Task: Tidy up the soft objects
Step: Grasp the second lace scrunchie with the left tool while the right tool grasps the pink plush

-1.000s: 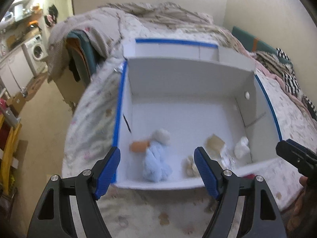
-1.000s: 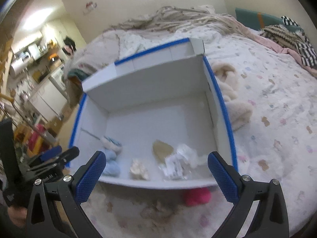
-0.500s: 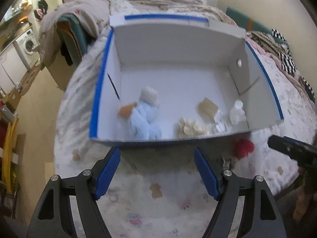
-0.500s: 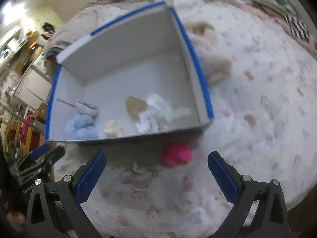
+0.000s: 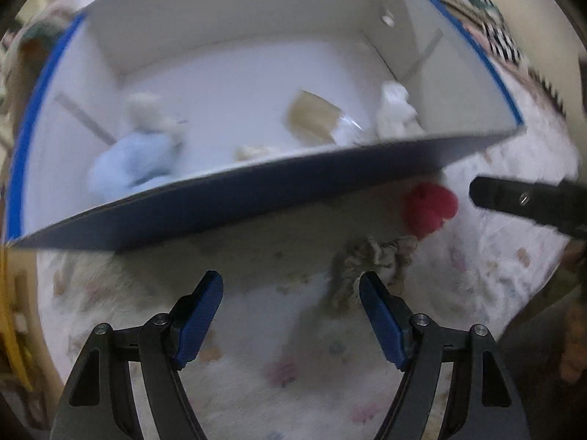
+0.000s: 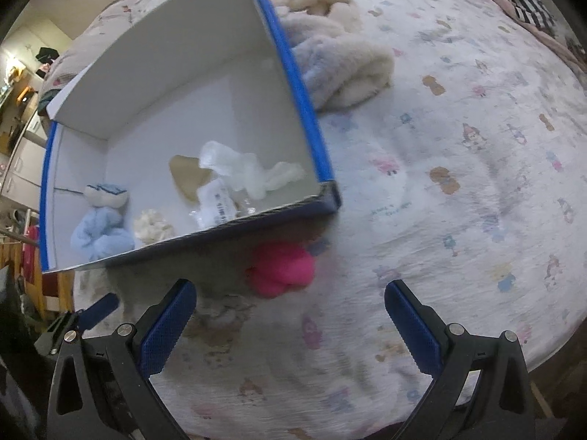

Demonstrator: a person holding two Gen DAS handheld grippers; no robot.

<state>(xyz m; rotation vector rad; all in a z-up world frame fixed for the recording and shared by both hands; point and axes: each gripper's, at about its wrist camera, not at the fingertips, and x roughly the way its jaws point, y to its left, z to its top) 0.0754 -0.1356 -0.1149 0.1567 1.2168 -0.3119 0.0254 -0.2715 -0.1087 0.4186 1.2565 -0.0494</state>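
**Both grippers empty above the bedspread, fuzzy toys lying outside the box**

A shallow white cardboard box with blue-taped rims (image 6: pixel 301 110) sits on a pale, fleecy bedspread printed with small cartoon figures (image 6: pixel 458 154). Inside it lie a light-blue plush doll with a white head (image 6: pixel 101 227), a cream woolly ball (image 6: pixel 152 225), a tan flat cloth piece (image 6: pixel 187 176), a crinkly clear packet with a printed label (image 6: pixel 216 209) and a white gauzy cloth bundle (image 6: pixel 242 168).

Outside the box, touching its near wall, lies a bright pink fuzzy flower-shaped toy (image 6: pixel 282 267). The right gripper (image 6: pixel 290 326), black-framed with ribbed blue pads, has its jaws spread wide with nothing between them; the pink toy is at 12 o'clock from it, just beyond the fingertips. At 1 o'clock of the box rests a folded cream and pale-blue fleece blanket (image 6: pixel 337 62).

In the left wrist view, the left gripper (image 5: pixel 290 315) is also released and empty. A beige and brown knotted, ropy soft toy (image 5: pixel 374 260) lies on the bedspread at about 1 o'clock from it, beside the right-hand fingertip, though blur hides whether they touch.
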